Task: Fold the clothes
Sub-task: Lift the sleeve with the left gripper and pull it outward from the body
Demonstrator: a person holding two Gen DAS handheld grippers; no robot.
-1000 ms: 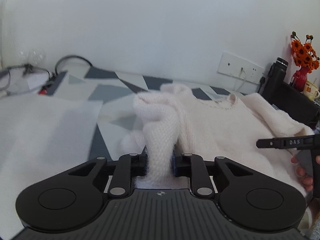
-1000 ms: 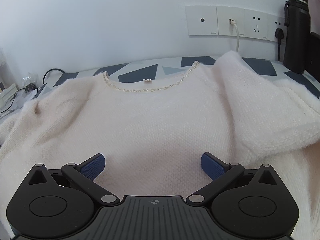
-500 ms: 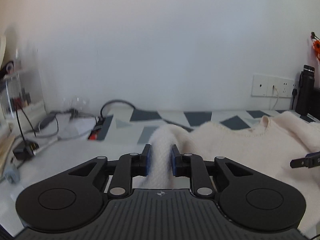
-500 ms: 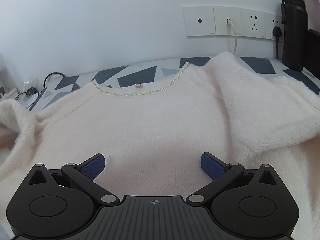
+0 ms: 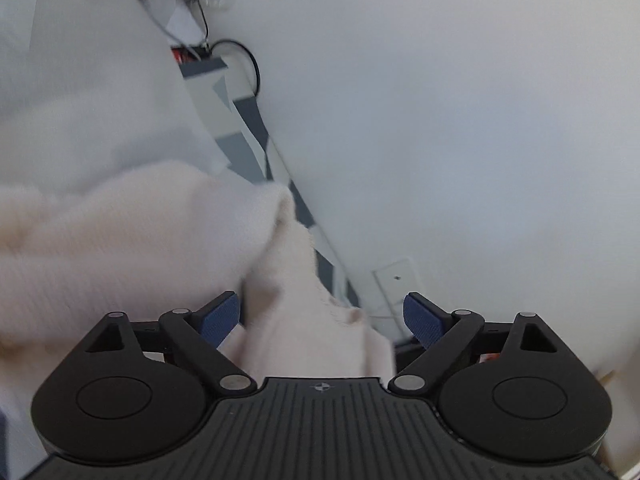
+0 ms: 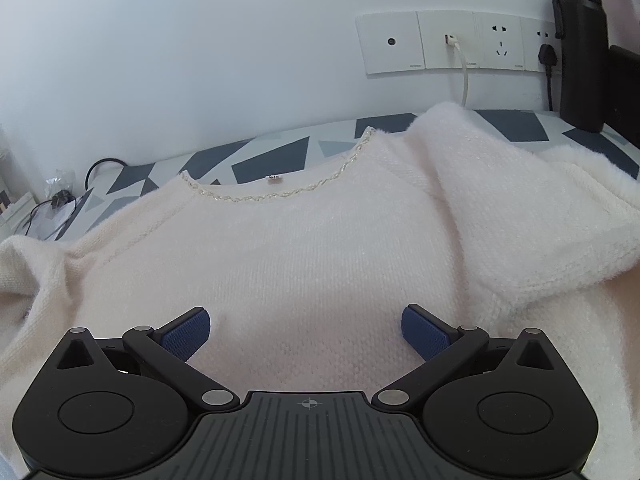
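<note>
A pale pink knitted sweater (image 6: 312,248) lies flat on the patterned surface, with its beaded neckline (image 6: 280,196) towards the wall. Its right sleeve (image 6: 520,216) is folded over the body. My right gripper (image 6: 306,330) stands open just above the sweater's middle, nothing between its pads. In the left wrist view the picture is rolled and blurred. My left gripper (image 5: 320,320) has its jaws opening wide; a fold of the sweater's left sleeve (image 5: 296,304) lies loose between them, and the pads do not press on it.
A black flask (image 6: 580,52) stands at the back right by the wall sockets (image 6: 452,44), where a white cable (image 6: 464,76) is plugged in. Black cables (image 6: 60,200) lie at the far left. The grey, white and blue patterned cloth (image 6: 272,156) covers the surface.
My left gripper has opened and let go of the sleeve it pinched, and it has rolled strongly to one side. On the sweater's left, the sleeve has settled lower. The right gripper has stayed put.
</note>
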